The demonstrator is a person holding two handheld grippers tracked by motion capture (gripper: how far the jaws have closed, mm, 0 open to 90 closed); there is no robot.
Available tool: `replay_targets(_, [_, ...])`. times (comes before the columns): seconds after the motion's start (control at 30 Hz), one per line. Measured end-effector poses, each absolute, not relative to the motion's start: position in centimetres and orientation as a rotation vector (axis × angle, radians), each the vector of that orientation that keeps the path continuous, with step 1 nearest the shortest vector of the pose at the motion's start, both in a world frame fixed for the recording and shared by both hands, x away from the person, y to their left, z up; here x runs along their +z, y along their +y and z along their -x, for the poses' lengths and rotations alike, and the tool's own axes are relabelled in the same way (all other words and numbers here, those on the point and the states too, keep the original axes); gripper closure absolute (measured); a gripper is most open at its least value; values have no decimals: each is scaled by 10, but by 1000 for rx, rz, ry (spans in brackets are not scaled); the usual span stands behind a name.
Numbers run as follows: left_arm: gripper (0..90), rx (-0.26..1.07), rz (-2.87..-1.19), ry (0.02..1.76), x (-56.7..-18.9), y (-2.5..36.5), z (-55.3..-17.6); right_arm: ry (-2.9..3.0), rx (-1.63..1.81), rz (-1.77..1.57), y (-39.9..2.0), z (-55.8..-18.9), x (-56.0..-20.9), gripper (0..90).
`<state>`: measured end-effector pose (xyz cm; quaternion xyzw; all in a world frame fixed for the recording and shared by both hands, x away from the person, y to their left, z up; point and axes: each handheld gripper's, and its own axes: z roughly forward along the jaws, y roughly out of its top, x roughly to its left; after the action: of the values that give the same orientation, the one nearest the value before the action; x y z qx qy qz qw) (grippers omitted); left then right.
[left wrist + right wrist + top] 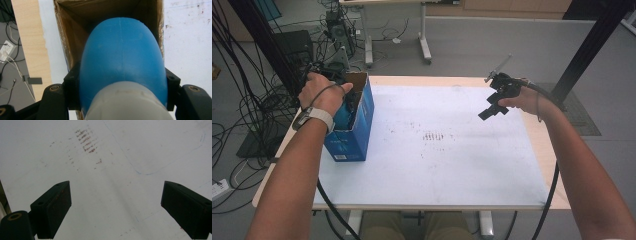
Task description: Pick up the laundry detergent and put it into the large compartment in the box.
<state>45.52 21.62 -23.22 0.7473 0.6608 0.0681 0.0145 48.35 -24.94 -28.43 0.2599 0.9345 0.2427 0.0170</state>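
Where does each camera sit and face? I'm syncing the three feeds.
High view: above the person's side, facing forward and down on the white table; both forearms show.
Left gripper view: on the left tool, facing down into the blue cardboard box; jaws clamp a blue bottle.
Right gripper view: on the right tool, facing the table; open jaws.
Shared: table, box.

White-topped table (437, 165), blue box (357, 135) on it

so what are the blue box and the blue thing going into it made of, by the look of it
Blue box: looks like cardboard, printed blue outside; its raw brown inside and torn, fibrous rim show in the left gripper view. Blue thing, clamped in the left hand-held gripper: probably plastic, smooth and softly glossy with a faint moulding seam down its middle; its pale lower part looks duller, and its material is unclear.
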Motion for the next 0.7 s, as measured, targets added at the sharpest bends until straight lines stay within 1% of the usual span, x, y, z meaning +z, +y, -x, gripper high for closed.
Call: replay_targets(0.7, [379,176,-2343,2077,-258,222,-455,2909,753,-822,-251,-483,-290,95])
